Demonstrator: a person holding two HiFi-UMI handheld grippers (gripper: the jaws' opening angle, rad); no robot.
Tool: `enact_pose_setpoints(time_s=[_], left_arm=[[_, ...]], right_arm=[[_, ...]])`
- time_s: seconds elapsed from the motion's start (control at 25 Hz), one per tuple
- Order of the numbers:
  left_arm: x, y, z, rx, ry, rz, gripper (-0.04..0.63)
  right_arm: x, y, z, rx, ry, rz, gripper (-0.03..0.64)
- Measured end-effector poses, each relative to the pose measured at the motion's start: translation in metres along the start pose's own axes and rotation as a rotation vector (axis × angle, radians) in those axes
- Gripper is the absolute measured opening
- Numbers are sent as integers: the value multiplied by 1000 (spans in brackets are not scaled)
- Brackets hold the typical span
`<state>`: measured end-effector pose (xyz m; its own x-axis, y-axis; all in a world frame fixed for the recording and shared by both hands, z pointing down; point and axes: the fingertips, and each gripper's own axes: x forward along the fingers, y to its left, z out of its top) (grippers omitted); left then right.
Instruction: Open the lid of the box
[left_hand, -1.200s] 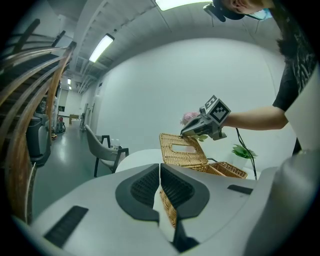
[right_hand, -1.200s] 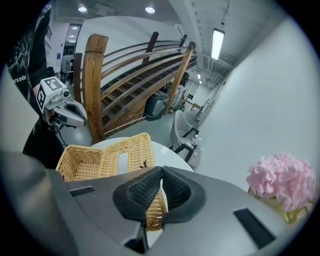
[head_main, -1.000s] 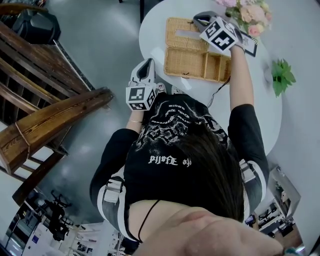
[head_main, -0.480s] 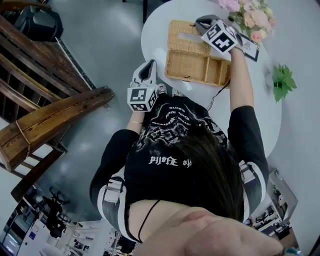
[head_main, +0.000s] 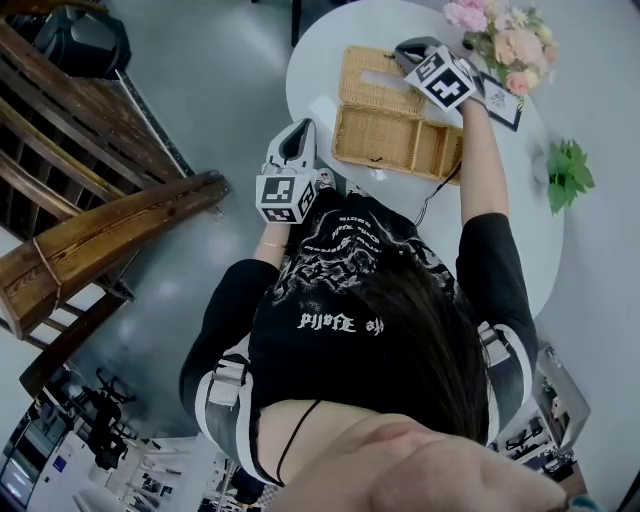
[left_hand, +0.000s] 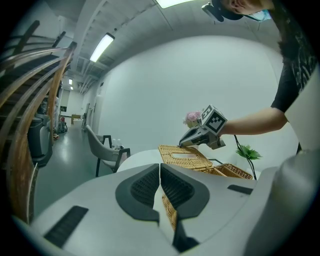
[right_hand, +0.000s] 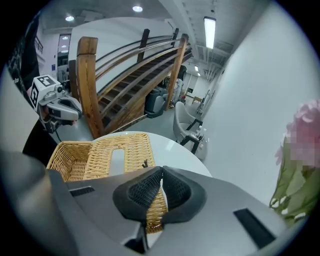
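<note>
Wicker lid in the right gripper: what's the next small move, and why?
Probably ease the slotted woven wicker lid down until it rests on the round white table, before letting go. The right gripper has its jaws shut on the lid's far edge, and the lid lies folded back beside the open rectangular wicker box, but whether it touches the table I can't tell.

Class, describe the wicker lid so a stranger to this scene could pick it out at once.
Find the round white table; on it lies an open wicker box. The lid is the flat half farther from the person, pinched by the right hand-held gripper. Unlike the deep, divided tray beside it, it has one long slot.
</note>
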<state>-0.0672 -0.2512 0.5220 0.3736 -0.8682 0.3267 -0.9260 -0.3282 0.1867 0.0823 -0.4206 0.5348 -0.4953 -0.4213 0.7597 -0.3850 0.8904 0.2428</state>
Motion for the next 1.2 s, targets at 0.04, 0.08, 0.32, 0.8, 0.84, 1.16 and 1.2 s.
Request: enact_pose_setpoints(time_s=[0.04,0.08,0.32,0.8,0.84,1.16,1.2], left_arm=[[1,0,0,1,1,-1,26],[2,0,0,2,3,-1,26],[7,-2,6,-1,0,-14,26],[15,-9,2,19,13,-25,26],[15,-8,3,22,11,-23,26],[10,-2,0,18,18,2,26],[10,-2,0,18,19,3,26]], right_arm=[[2,0,-1,3,1,4,35],[3,0,-2,7,2,8,35],[10,-1,-6,33,5,23,35],[28,1,-23,97,12,24,35],[30,1,-24,97,15,25,35],[42,5,-34,111,46,59,35],[43,6,-34,114,49,65,35]])
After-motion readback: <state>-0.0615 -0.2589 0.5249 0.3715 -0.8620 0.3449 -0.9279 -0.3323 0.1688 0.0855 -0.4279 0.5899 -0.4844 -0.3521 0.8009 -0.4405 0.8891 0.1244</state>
